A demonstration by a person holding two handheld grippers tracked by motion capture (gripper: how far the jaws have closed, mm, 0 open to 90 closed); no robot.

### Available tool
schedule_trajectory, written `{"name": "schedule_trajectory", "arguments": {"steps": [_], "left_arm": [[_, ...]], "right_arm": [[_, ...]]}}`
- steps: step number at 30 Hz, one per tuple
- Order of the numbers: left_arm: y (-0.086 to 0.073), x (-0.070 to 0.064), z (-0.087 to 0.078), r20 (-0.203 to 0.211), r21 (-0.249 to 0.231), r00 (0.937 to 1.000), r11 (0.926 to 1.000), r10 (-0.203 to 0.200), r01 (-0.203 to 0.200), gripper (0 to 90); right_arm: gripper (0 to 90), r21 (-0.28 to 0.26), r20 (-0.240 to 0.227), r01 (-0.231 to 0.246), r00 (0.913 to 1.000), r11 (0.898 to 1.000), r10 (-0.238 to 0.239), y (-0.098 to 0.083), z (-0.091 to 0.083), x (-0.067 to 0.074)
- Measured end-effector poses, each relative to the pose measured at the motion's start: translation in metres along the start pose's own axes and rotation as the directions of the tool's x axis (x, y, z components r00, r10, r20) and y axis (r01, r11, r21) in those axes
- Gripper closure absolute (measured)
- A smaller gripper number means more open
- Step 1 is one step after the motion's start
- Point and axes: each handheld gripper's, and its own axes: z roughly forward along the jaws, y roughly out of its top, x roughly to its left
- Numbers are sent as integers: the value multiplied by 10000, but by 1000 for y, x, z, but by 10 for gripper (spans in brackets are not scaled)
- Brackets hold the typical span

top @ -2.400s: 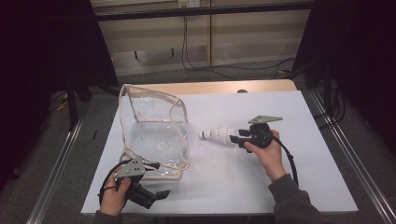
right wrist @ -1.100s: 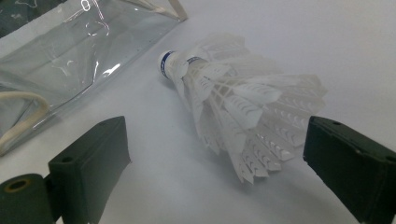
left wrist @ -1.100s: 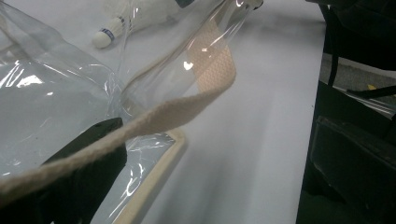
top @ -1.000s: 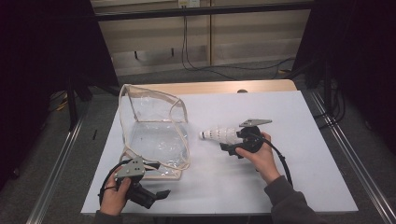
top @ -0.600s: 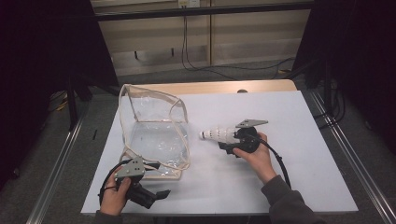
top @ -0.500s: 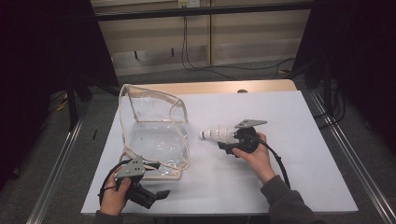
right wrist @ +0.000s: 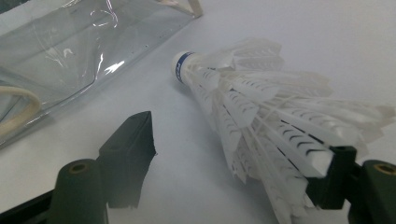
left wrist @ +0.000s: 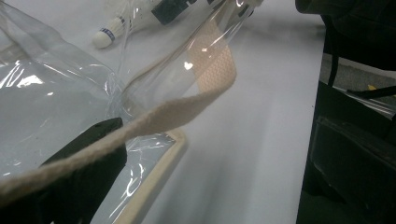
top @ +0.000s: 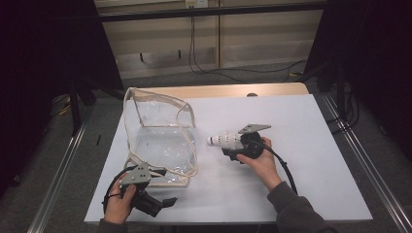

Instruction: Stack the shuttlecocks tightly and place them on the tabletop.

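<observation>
Black gripper point(top: 228, 148) (grey plate), grey sleeve point(top: 296, 213).

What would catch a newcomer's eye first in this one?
Probably the white feather shuttlecock lying on the white table, right of centre, between the fingers of the right gripper, cork end toward the bag. The jaws have just been closing around it; whether they press on it yet is unclear. Next, the clear plastic bag with beige trim standing open left of centre, its strap draped across the left gripper at the near edge.
</observation>
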Motion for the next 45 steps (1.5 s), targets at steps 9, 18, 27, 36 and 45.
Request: {"name": "schedule_trajectory", "arguments": {"steps": [9,18,27,36,45], "left_arm": [[0,0,0,-3,9,10000,10000,4,-4,35],[0,0,0,7,7,10000,10000,9,-9,35],[0,0,0,5,11,10000,10000,11,-11,35],[0,0,0,0,14,10000,10000,11,-11,35],[0,0,0,0,1,10000,10000,8,-8,35]], "right_arm": [[234,60,30,-117,9999,9999,117,1,3,0],[241,45,-63,-119,9999,9999,119,3,6,2],[312,73,-99,-143,9998,9999,144,5,11,3],[350,95,9,-117,9999,9999,117,5,15,2],[450,76,322,-35,9995,10000,33,7,15,2]]}}
